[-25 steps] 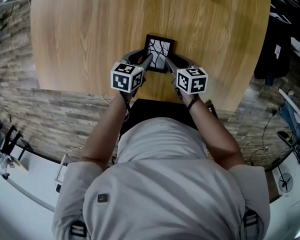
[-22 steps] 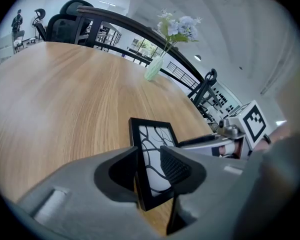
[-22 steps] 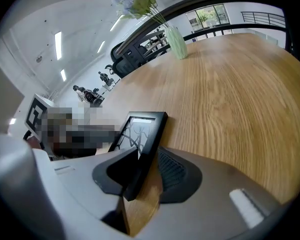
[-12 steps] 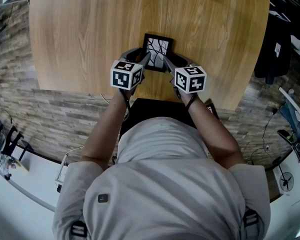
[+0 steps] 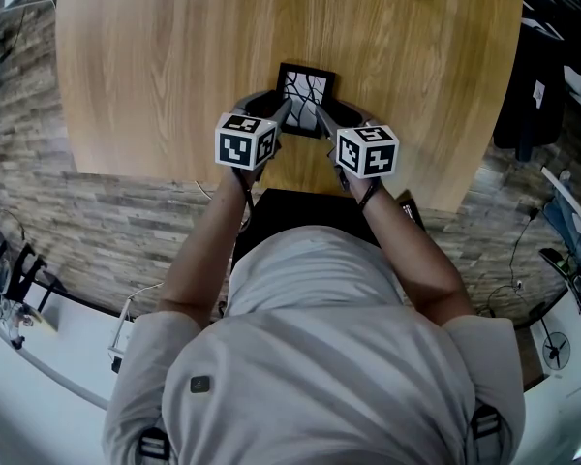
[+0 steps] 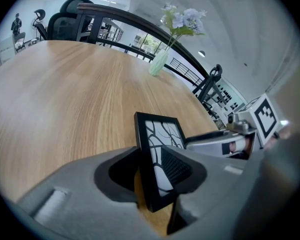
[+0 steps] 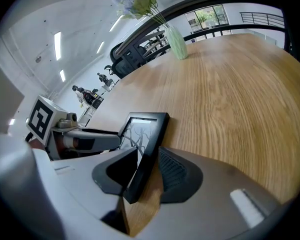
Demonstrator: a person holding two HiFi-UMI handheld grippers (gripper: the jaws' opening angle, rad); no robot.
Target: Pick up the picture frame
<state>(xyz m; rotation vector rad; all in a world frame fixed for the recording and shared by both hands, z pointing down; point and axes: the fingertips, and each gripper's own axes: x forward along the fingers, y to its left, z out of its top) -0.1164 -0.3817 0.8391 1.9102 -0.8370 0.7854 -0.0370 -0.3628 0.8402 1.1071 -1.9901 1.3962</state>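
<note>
1. The left gripper's (image 6: pixel 150 152) jaws stand spread on either side of the frame's (image 6: pixel 159 134) left edge. One is behind it and the ribbed one is before the glass. A dark gap shows at the back, and no pad clearly presses.
2. The right gripper's (image 7: pixel 149 152) jaws are spread likewise about the frame's right edge, with wood showing between the frame and the ribbed jaw.
3. Count: one frame, two grippers, two marker cubes (image 5: pixel 244 141) (one on each gripper), one table (image 5: pixel 155 66) and one vase (image 6: pixel 159 63) of pale flowers.
4. The frame is a small rectangle with a black rim. Its picture is white, crossed by black branching lines.
5. The frame stands on its lower edge on the table, tilted, between the two grippers and close to the table edge nearest the person. The vase is well apart, at the far side.
6. Against the earlier head views little differs. The frame keeps its place, and both grippers stay at its sides, their cubes a shade closer to it.
</note>
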